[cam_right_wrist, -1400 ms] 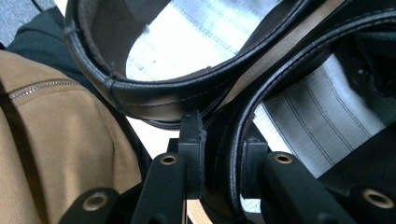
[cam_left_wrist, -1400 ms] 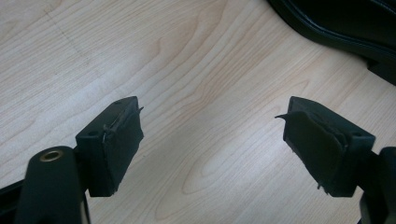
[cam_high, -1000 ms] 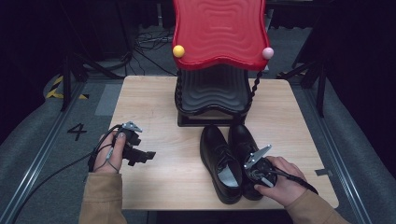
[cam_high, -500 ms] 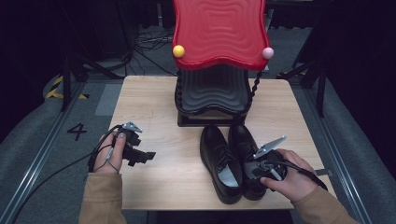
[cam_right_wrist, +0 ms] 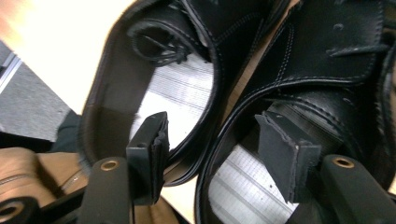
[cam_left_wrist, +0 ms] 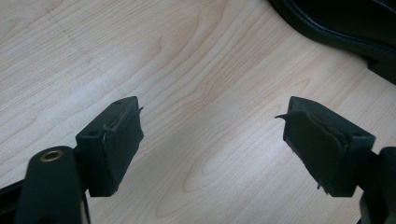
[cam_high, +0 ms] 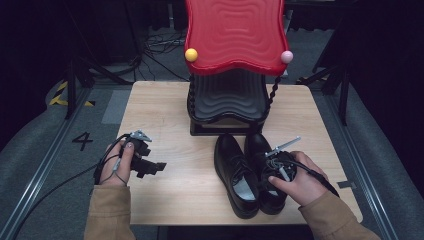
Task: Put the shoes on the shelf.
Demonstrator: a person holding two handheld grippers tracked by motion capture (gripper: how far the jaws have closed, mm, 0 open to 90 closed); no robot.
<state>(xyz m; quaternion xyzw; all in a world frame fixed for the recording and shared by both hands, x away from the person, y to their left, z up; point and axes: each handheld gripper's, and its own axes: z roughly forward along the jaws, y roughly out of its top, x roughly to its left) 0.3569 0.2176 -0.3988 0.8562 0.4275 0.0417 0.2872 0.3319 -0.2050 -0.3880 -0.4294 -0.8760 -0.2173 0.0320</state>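
Shoes first: two black leather lace-ups sit side by side on the wooden surface (cam_high: 165,200), toes pointing at the base of the red rack (cam_high: 235,35) at the far end. The left shoe (cam_high: 235,172) and the right shoe (cam_high: 261,160) are touching or very nearly so along their inner edges, both upright on their soles, near the right front part of the surface.

The right claw (cam_high: 272,172), held in the person's right hand (cam_high: 300,182), hangs right over the heel end of the pair. Its jaws have just been opening and now stand wide apart. In the right gripper view one pad (cam_right_wrist: 152,149) sits inside the left shoe's opening above the pale insole, and the other dips into the right shoe's opening, so the two inner side walls run between them. The pads aren't pressing on either wall, so nothing is actually gripped.

The left claw (cam_high: 150,167) rests low over bare wood on the left side, well apart from the shoes, held by the left hand (cam_high: 117,165). Its jaws are spread wide with nothing between them, and a shoe edge (cam_left_wrist: 345,28) peeks into the top corner of the left gripper view.
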